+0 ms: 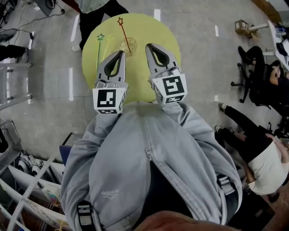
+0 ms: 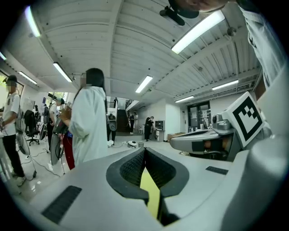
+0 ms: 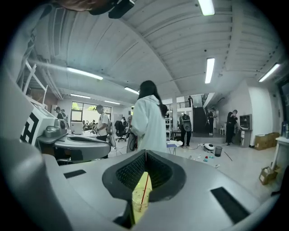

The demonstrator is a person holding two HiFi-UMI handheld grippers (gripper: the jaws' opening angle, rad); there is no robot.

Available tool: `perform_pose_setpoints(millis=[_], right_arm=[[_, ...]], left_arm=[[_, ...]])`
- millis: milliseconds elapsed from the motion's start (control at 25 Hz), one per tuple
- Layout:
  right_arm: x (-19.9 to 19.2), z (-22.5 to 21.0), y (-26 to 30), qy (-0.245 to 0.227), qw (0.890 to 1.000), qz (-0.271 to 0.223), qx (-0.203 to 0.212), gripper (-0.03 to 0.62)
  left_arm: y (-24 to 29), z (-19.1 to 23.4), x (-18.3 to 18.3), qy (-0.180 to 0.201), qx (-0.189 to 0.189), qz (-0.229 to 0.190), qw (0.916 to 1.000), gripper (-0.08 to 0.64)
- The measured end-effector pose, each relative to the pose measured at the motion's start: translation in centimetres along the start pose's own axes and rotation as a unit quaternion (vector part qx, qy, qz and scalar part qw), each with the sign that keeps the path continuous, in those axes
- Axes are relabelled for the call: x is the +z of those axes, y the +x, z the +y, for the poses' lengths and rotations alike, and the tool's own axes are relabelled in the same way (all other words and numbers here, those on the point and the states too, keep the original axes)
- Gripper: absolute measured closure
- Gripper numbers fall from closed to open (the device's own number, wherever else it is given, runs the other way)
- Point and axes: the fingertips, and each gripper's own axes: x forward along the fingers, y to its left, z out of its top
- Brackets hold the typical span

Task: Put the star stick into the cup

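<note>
A clear cup (image 1: 128, 46) stands on the round yellow table (image 1: 135, 85), and a red star stick (image 1: 123, 31) leans in it with its star end up. A green star stick (image 1: 98, 49) and a yellow one (image 1: 107, 45) lie on the table left of the cup. My left gripper (image 1: 121, 53) hovers just near-left of the cup, shut and empty. My right gripper (image 1: 148, 46) sits just right of the cup, also shut with nothing held. In the right gripper view, the cup (image 3: 139, 200) with its red stick shows below the closed right gripper (image 3: 145, 152). The left gripper (image 2: 144, 149) points out over the table.
A person in a light top (image 1: 92, 9) stands at the table's far side and also shows as the person (image 2: 88, 128) in the left gripper view. Other people sit on chairs (image 1: 264, 76) at the right. Metal racks (image 1: 18, 180) crowd the near left.
</note>
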Motion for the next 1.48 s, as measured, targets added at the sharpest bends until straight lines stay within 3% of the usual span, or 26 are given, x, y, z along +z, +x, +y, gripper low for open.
perform_pose_setpoints(millis=[360,1480], right_arm=[[2.6,2.2,-3.2,-0.021,0.999,-0.025,0.002,0.560],[2.1,3.1,-2.8,-0.020,1.000,-0.018,0.013,0.560]], left_arm=[[-3.3,-0.4,2.5,0.009,0.028,-0.025,0.9993,0.543],[-2.9,-0.4,2.8,0.011,0.018,-0.026,0.9994,0.543]])
